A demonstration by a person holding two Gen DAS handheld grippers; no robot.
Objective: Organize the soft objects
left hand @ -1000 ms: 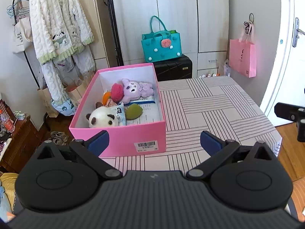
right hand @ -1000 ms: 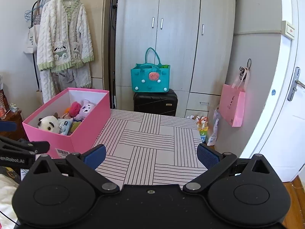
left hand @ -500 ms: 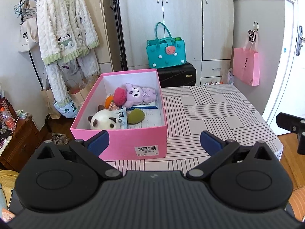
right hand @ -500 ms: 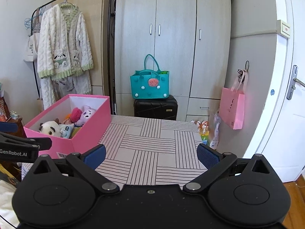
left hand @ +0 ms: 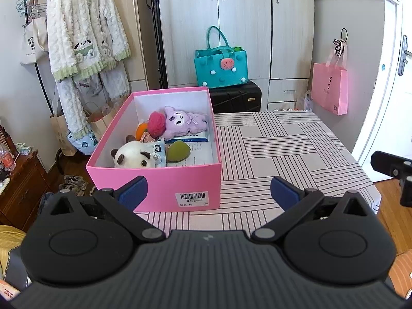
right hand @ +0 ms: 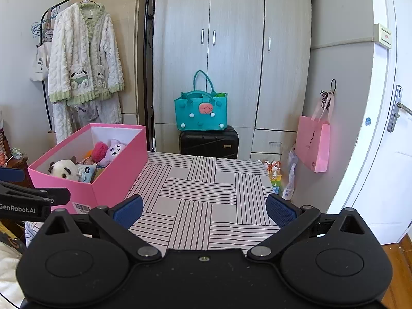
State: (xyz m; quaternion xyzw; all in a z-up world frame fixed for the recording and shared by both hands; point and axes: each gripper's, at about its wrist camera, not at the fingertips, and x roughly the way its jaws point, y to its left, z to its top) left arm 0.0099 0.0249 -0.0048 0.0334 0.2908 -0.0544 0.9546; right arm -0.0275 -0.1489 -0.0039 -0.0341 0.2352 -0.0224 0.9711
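A pink box (left hand: 159, 188) (right hand: 116, 172) stands at the left of the striped table (left hand: 283, 144) (right hand: 203, 195). Inside lie a panda plush (left hand: 131, 157) (right hand: 63, 171), a purple plush (left hand: 182, 122) (right hand: 113, 152), a red pompom (left hand: 156, 121), an orange ball (left hand: 141, 131) and a green soft piece (left hand: 178, 150). My left gripper (left hand: 209, 193) hangs open and empty before the box's near wall. My right gripper (right hand: 203, 209) is open and empty over the table's near right part. Each gripper shows at the edge of the other's view.
Behind the table a teal bag (left hand: 221, 68) sits on a black suitcase (left hand: 235, 100) before a wardrobe (right hand: 231, 51). A pink paper bag (left hand: 329, 87) hangs at right beside a white door (right hand: 386, 128). A fluffy robe (left hand: 85, 33) hangs on a rack at left.
Both grippers have drawn back and tilted up, so the box and table sit lower and farther in view. Both stay open and empty.
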